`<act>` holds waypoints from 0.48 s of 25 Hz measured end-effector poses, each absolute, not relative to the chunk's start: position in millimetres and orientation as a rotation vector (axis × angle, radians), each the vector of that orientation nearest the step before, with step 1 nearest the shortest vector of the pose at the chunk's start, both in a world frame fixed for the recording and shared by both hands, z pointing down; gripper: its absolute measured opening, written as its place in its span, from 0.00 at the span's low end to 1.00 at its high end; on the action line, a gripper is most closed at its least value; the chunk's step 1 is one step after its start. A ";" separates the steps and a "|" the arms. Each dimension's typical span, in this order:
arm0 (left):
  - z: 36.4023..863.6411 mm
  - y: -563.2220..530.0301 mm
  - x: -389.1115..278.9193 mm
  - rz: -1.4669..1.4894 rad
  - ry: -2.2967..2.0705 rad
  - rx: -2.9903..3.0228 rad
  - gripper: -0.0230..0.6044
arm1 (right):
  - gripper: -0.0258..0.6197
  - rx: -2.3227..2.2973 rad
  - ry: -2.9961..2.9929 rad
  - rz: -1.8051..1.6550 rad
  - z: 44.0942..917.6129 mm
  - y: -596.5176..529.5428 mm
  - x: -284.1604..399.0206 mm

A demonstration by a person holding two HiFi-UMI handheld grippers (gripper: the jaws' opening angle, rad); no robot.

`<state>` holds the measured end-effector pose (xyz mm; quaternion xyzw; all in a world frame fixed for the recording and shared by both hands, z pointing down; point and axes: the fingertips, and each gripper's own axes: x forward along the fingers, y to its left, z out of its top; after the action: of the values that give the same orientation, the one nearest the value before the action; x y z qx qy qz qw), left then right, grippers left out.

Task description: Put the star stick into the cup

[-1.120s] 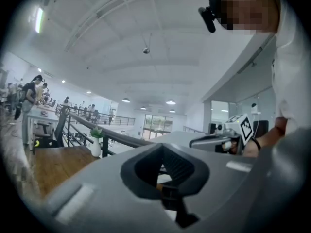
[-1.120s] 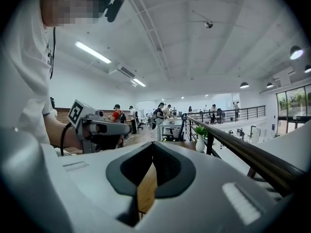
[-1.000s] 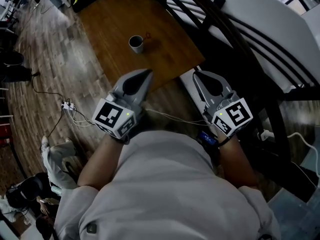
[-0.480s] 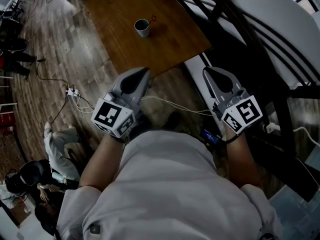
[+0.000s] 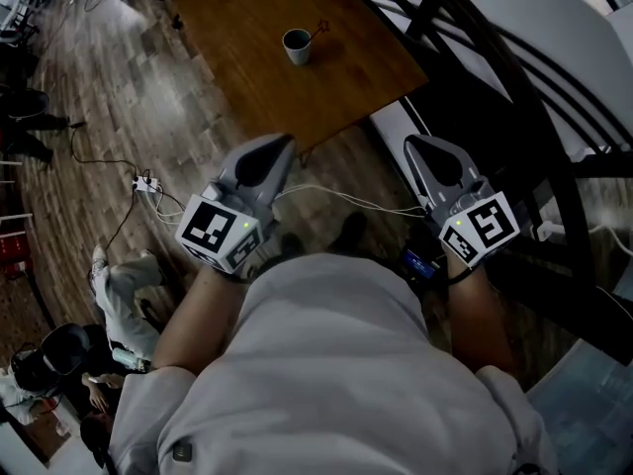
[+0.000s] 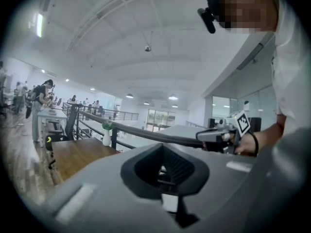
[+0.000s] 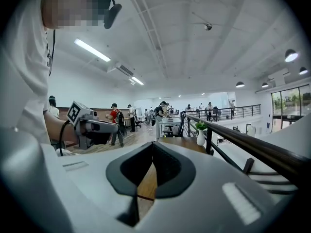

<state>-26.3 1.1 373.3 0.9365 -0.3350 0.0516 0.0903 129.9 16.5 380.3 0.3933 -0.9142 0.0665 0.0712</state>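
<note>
Smooth wooden table (image 5: pixel 252 77), glossy plank floor (image 5: pixel 109 102).

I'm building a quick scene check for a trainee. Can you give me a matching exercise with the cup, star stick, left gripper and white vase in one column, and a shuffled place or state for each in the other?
Things:
1. cup
2. star stick
3. left gripper
4. white vase

Places or states:
A. beside the railing, at the far end of the wooden table
B. lying flat on the table, just beside the cup
C. held in the person's hand, well short of the cup, jaws together and empty
D. standing upright on the table

Pairs: 1-D, 2-B, 3-C, 4-A.
</note>
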 end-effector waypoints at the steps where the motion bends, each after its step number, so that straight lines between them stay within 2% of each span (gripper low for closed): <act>1: 374.1 5.1 -28.4 0.157 -0.995 2.784 0.04 | 0.05 1.185 -2.742 0.190 381.1 21.0 129.7; 12: 374.1 37.8 -94.8 0.144 -0.999 2.805 0.04 | 0.05 1.182 -2.726 0.193 385.5 70.1 61.2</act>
<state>-94.8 37.8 374.1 0.9379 -0.3340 0.0483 0.0802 61.2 70.1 385.5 0.3956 -0.9125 0.0648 0.0818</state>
